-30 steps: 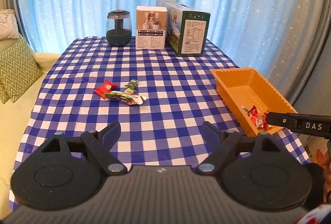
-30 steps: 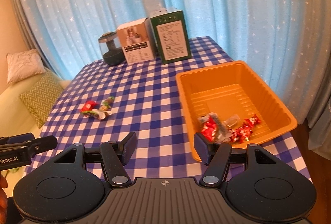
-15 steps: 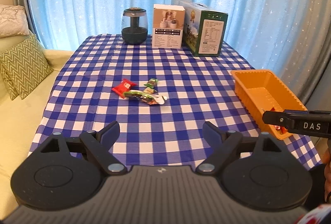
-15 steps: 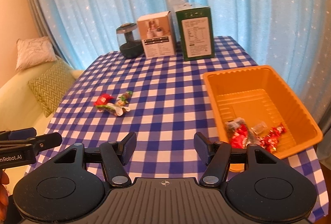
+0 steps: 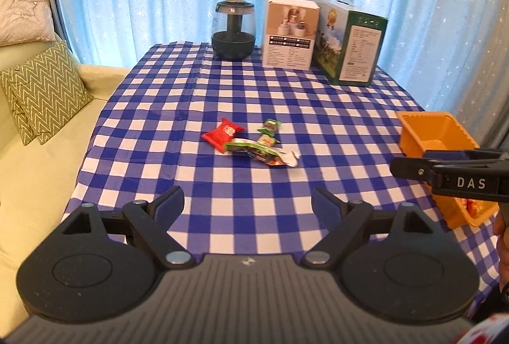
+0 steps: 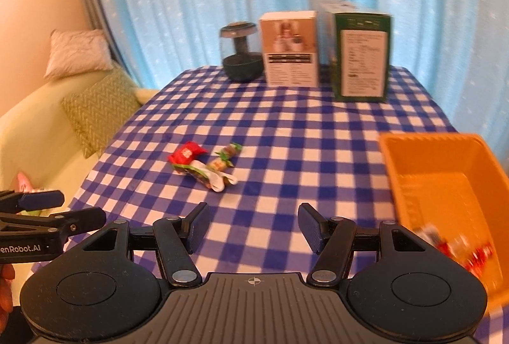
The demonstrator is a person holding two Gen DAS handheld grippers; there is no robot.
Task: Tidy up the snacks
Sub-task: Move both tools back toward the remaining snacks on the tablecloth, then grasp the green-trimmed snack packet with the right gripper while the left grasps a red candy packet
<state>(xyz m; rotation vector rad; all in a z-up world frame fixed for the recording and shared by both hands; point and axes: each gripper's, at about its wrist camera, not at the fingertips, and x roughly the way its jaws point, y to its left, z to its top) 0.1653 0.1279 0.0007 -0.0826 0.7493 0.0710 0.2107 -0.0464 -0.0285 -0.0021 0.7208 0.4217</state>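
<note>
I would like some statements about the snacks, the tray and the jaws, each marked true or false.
1. The left gripper holds a snack. False: its jaws are open and empty.
2. The red packet lies on the checked cloth. True.
3. The orange tray is empty. False: red wrapped snacks lie in it.
4. The green box stands at the far end of the table. True.
5. The right gripper has open, empty jaws. True.

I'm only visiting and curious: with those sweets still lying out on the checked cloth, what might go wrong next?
The snacks overlap: the red packet touches the green wrapper, so a grab might lift two or knock one away. The flat wrappers may slip from the left gripper. The orange tray sits near the table edge, and a nudge could tip it.
</note>
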